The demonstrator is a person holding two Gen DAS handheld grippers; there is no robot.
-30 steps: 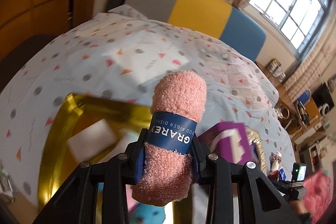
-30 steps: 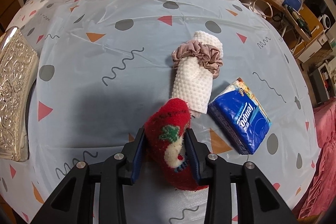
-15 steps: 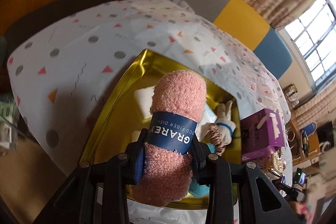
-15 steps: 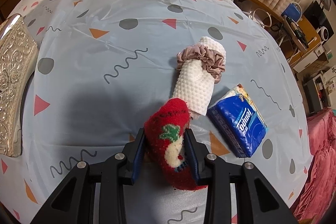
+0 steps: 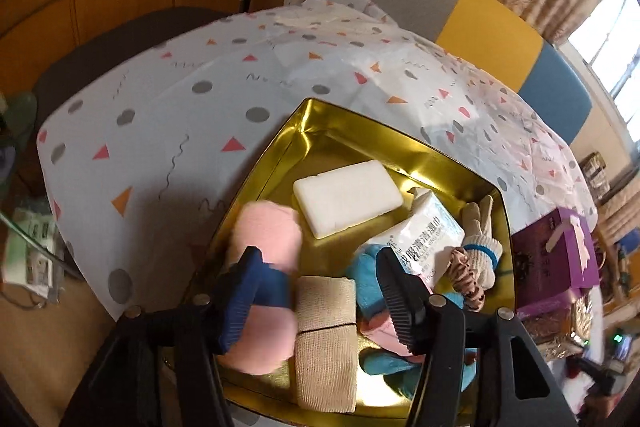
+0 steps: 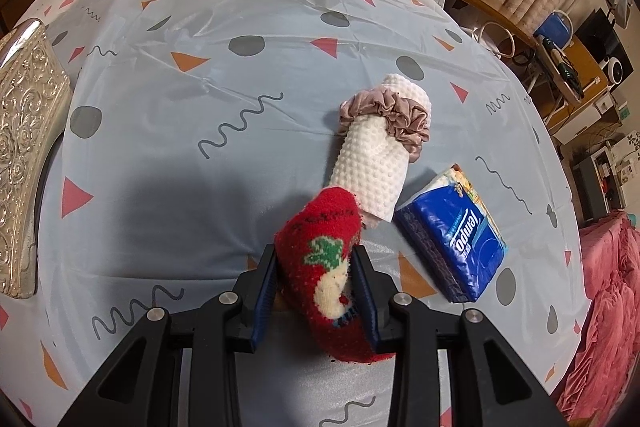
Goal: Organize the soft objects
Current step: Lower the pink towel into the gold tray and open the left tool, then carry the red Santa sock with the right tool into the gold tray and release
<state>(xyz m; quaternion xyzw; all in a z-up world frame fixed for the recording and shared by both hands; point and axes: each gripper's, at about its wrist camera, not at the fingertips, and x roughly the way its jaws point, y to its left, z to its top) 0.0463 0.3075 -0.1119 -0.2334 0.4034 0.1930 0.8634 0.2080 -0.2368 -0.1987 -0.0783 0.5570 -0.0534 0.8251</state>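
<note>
So the left gripper (image 5: 320,291) hangs over the gold tray (image 5: 280,163), and its jaws have just been opening. The pink rolled cloth (image 5: 266,239), blurry, sits at the tray's 8 o'clock side against the left pad, clear of the right one. A white sponge (image 5: 347,198) lies at 12 o'clock from it, and a tan bandage roll (image 5: 326,343) just beside it at 4 o'clock. The right gripper (image 6: 316,287) is clamped on a red sock (image 6: 326,267) over the table; a white towel roll (image 6: 374,171) is at 1 o'clock and a blue tissue pack (image 6: 452,239) at 3.
</note>
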